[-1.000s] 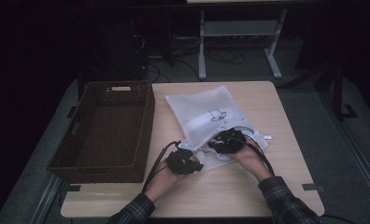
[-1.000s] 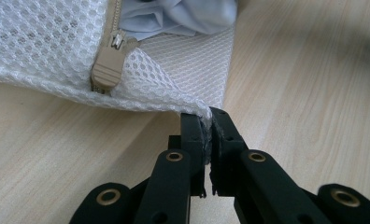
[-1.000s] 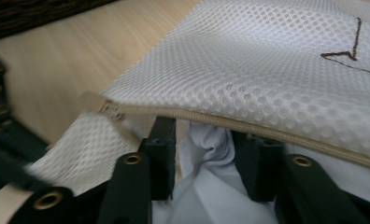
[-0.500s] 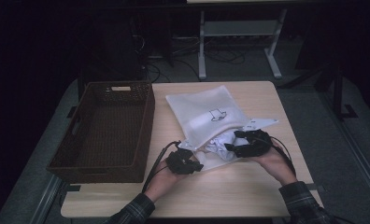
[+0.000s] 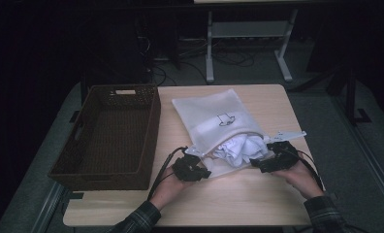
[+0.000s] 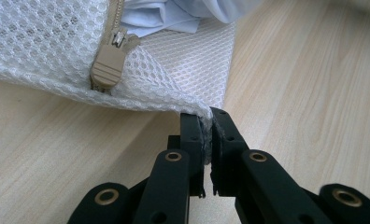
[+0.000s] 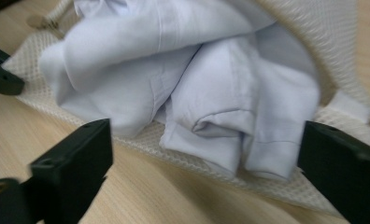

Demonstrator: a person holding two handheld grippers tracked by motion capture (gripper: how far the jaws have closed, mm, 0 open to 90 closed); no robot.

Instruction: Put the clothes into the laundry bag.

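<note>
The left gripper point(image 6: 206, 135) pinches the mesh laundry bag's point(image 5: 214, 116) near corner; the right gripper point(image 7: 202, 172), jaws just opened wide, faces the white shirt point(image 7: 183, 88).

The high view is dim and underexposed: the room behind the worktop point(image 5: 258, 199) sinks into near black, and the wicker basket point(image 5: 110, 136) reads as a dark mass with little detail. Both gripper views are bright and evenly lit, with soft, faint shadows and no glare. The right gripper view is motion-blurred, its black jaws smeared; the left gripper view is sharp.
</note>
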